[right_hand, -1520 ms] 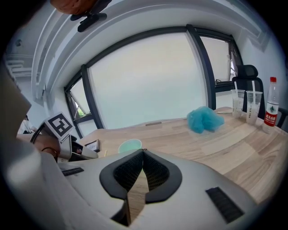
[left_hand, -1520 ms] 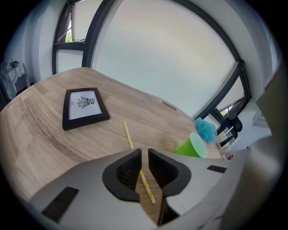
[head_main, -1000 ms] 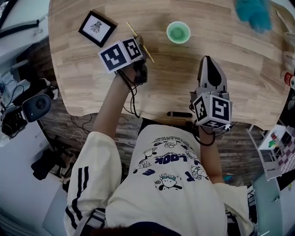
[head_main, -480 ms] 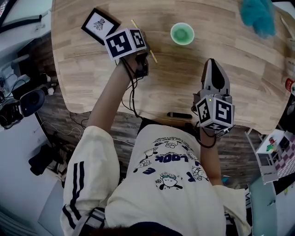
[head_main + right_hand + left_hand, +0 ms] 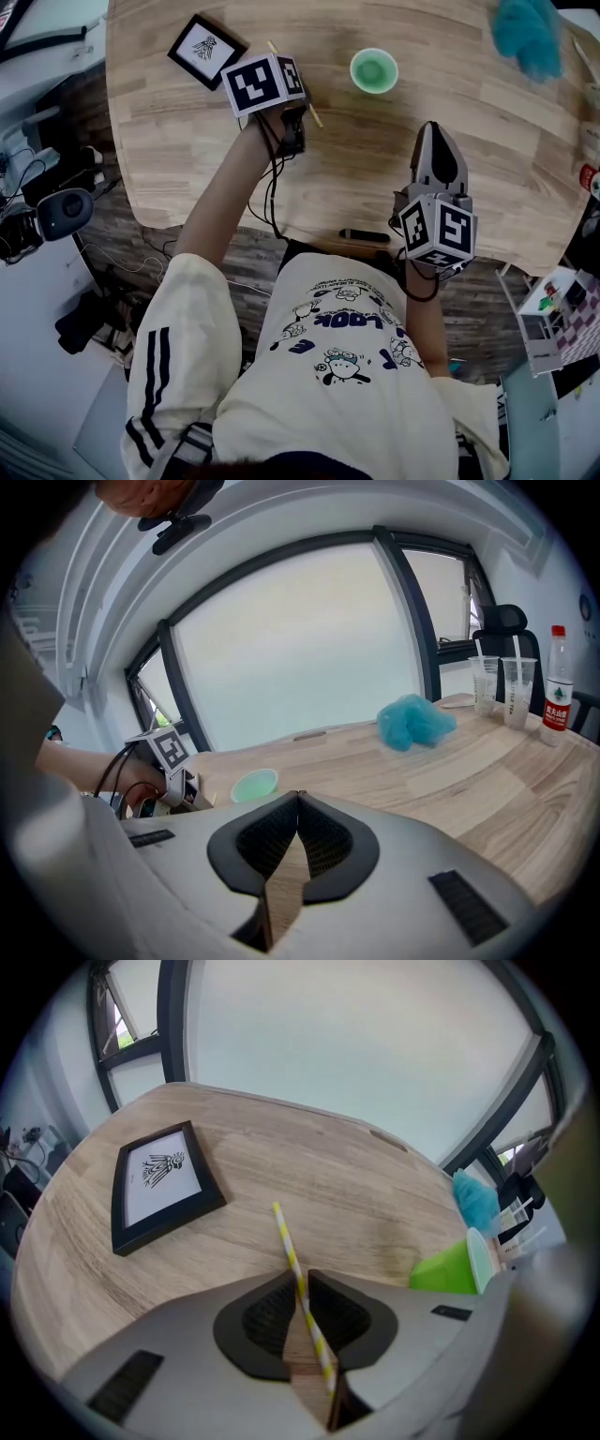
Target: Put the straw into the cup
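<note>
A yellow-and-white striped straw (image 5: 292, 1258) runs between the jaws of my left gripper (image 5: 300, 1283), which is shut on it near its middle. In the head view its two ends (image 5: 316, 118) stick out from under the left gripper (image 5: 286, 84). I cannot tell whether it is off the table. The green cup (image 5: 374, 70) stands upright to the right of it, also seen as the cup (image 5: 450, 1267) and the cup (image 5: 254, 785). My right gripper (image 5: 432, 129) rests shut and empty near the front edge; its tips (image 5: 298, 797) meet.
A black picture frame (image 5: 206, 52) lies left of the straw. A blue fluffy thing (image 5: 525, 33) sits at the far right. A black pen-like item (image 5: 366, 234) lies at the table's front edge. Clear plastic cups (image 5: 502, 691) and a bottle (image 5: 559, 682) stand far right.
My left gripper has moved forward along the table over the straw, which stays in about the same place. The right gripper has not moved.
</note>
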Available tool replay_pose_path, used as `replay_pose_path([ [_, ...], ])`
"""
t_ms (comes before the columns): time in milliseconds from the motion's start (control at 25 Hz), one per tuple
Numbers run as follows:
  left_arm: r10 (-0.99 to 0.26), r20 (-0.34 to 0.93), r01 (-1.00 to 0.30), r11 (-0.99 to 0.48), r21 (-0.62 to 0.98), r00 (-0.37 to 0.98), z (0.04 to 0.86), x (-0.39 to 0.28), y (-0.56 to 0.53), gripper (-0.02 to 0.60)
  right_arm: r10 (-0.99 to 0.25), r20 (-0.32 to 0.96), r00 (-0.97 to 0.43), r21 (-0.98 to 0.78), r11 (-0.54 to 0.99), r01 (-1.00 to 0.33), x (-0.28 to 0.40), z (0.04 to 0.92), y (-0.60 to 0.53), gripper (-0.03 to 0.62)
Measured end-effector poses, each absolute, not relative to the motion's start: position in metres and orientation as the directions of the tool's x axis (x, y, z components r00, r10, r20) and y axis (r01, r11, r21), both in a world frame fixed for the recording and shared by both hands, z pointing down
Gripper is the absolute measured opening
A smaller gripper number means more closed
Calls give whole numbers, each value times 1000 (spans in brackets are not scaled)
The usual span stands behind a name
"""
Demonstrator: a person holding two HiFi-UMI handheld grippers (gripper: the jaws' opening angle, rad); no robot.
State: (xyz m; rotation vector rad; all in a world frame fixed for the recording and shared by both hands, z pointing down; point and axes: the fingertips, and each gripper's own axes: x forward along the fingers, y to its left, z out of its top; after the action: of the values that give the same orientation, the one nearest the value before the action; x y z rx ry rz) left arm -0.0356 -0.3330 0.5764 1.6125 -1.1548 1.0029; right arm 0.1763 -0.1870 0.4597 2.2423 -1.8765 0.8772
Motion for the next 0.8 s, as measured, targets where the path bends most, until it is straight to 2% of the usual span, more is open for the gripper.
replay_pose_path([
  [80, -247, 941, -965, -178, 190, 231, 577, -38, -334, 55, -876, 476, 81, -286, -241, -927, 175, 459, -187, -5],
  [800, -289, 911, -939, -261, 223, 296, 574, -36, -334, 55, -882, 462, 88, -263, -231, -937, 173, 450, -184, -5],
])
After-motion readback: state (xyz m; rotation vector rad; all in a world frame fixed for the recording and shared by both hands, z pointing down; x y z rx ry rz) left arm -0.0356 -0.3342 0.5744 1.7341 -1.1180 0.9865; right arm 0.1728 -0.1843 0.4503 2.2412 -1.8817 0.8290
